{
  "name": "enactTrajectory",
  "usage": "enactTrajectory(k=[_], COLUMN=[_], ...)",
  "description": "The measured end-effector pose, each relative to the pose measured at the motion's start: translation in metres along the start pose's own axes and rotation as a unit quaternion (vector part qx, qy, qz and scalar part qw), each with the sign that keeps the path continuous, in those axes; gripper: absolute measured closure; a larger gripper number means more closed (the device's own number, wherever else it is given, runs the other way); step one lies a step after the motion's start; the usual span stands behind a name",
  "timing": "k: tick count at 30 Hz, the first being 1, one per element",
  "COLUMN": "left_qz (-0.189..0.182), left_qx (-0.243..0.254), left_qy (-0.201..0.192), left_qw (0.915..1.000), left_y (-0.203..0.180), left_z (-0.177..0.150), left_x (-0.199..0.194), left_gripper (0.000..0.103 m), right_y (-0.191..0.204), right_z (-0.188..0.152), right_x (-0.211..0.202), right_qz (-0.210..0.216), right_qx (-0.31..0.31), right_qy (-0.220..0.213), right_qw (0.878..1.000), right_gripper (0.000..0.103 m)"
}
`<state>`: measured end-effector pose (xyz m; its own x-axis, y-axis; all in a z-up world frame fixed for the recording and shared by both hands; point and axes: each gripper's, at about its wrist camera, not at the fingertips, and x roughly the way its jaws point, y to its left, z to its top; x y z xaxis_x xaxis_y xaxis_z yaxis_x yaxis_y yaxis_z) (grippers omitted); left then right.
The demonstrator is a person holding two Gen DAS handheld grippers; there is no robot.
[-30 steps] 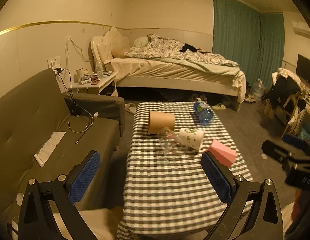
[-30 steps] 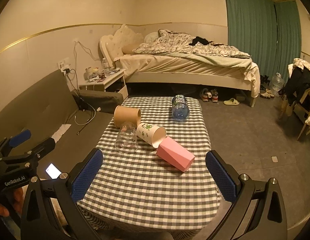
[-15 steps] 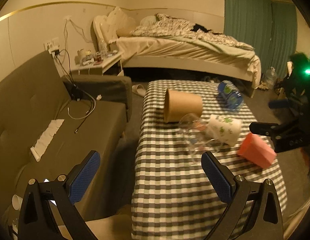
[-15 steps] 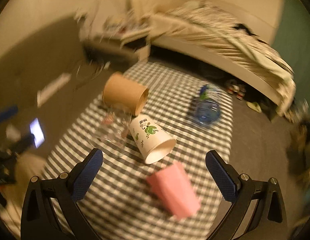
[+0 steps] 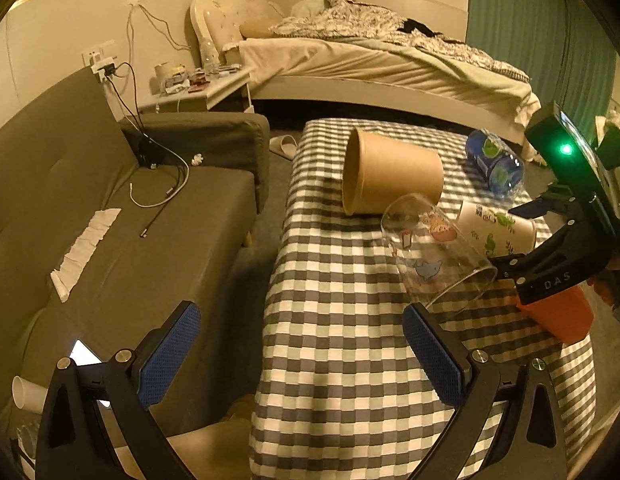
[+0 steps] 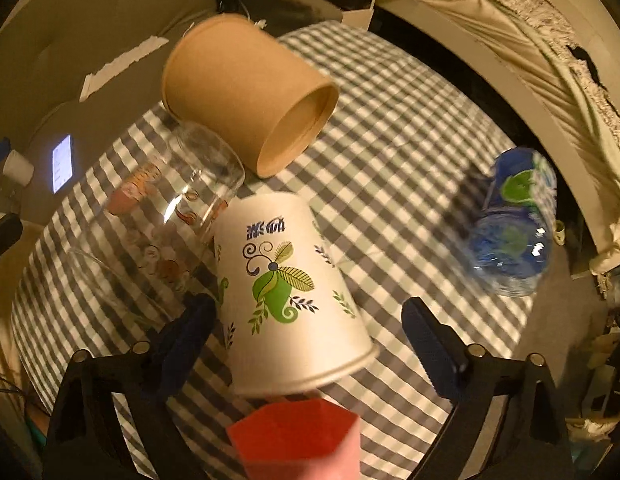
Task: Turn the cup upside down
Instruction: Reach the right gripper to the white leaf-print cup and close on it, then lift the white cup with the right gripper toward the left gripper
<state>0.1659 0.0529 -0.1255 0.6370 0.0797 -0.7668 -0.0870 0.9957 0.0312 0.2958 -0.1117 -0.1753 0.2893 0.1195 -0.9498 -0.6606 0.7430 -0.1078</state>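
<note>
Several cups lie on their sides on a checked table (image 5: pixel 341 344). A brown paper cup (image 5: pixel 389 178) (image 6: pixel 246 100) lies at the back. A clear glass with cartoon prints (image 5: pixel 433 252) (image 6: pixel 162 224) lies in front of it. A white paper cup with green leaves (image 6: pixel 286 296) (image 5: pixel 495 230) lies next to the glass. A pink cup (image 6: pixel 298 436) (image 5: pixel 557 312) lies nearest. My right gripper (image 6: pixel 306 344) is open, its fingers on either side of the white cup's wide end. My left gripper (image 5: pixel 298 356) is open and empty over the table's near left edge.
A blue water bottle (image 6: pixel 513 228) (image 5: pixel 495 164) lies on the table's far right. A grey sofa (image 5: pixel 110 208) with cables and a lit phone (image 5: pixel 84 354) stands left of the table. A bed (image 5: pixel 381 60) and a nightstand (image 5: pixel 198 88) are behind.
My right gripper has moved forward and down over the table, closing in on the white cup. My left gripper has moved a little closer to the table. The cups have not moved.
</note>
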Motion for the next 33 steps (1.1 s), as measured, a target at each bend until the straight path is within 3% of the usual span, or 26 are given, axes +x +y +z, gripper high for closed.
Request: enactTrajectory(k=[4, 8, 17, 21, 26, 31, 33], left_qz=[-0.001, -0.002, -0.002, -0.009, -0.023, -0.032, -0.032], left_qx=[0.003, 0.001, -0.020, -0.031, -0.039, -0.030, -0.022], left_qy=[0.007, 0.000, -0.041, -0.050, -0.051, -0.046, -0.044], left_qw=[1.0000, 1.0000, 0.9989, 0.9982, 0.9977, 0.9980, 0.9983], left_y=[-0.004, -0.004, 0.002, 0.009, 0.023, 0.030, 0.033], left_z=[-0.001, 0.001, 0.006, -0.001, -0.020, -0.036, -0.040], left_x=[0.002, -0.008, -0.060, -0.078, -0.089, -0.092, -0.092], left_gripper=[0.000, 0.000, 0.000, 0.000, 0.000, 0.000, 0.000], right_y=[0.001, 0.003, 0.008, 0.035, 0.069, 0.099, 0.104], right_z=[-0.002, -0.004, -0.024, -0.052, -0.094, -0.112, -0.111], right_x=[0.013, 0.003, -0.098, -0.120, -0.105, -0.075, -0.062], right_qz=[0.005, -0.006, -0.083, -0.074, -0.026, -0.015, -0.029], right_qx=[-0.002, 0.003, 0.091, 0.142, 0.241, 0.319, 0.334], right_qy=[0.018, 0.004, -0.032, -0.017, 0.016, 0.034, 0.042], right_qw=[1.000, 1.000, 0.992, 0.987, 0.970, 0.947, 0.941], right_gripper=[0.028, 0.029, 0.029, 0.029, 0.029, 0.029, 0.029])
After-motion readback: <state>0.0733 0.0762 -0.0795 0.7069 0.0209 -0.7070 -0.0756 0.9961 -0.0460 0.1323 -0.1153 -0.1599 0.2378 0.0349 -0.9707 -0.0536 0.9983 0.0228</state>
